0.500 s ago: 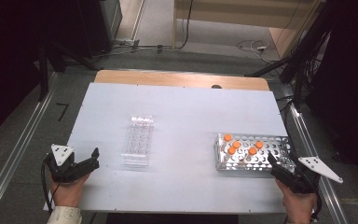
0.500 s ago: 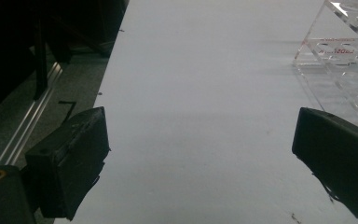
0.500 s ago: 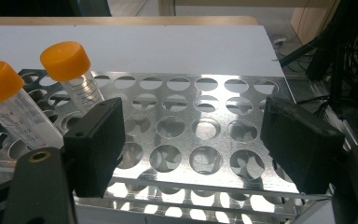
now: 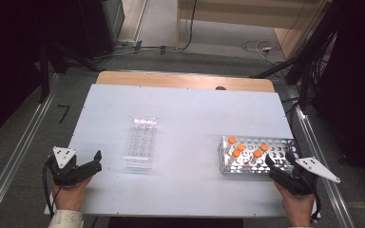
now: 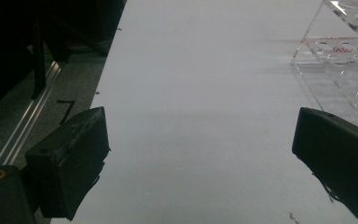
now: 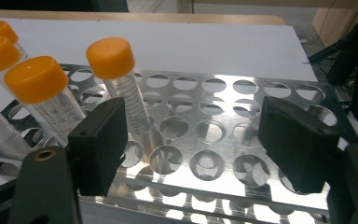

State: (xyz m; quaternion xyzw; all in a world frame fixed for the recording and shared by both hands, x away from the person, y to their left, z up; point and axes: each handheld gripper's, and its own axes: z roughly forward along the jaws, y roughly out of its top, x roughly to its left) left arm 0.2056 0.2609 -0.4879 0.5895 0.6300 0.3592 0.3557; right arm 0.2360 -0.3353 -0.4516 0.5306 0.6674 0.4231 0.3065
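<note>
High view: a white tabletop [image 4: 185, 123] carried a clear acrylic tube rack [image 4: 140, 142] left of centre and a perforated metal tube rack [image 4: 275, 145] at the right holding orange-capped tubes [image 4: 241, 147] in its left half. The left tool [image 4: 91, 162], jaws spread and empty, rested near the clear rack's near-left corner. The right tool [image 4: 279, 166], jaws spread and empty, sat at the metal rack's near edge.

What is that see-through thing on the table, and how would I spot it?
Start at the white table. On its left half, apart from the metal rack with orange-capped tubes on the right, lies a clear plastic tube rack. Unlike its neighbour, it is transparent and holds no tubes.
</note>
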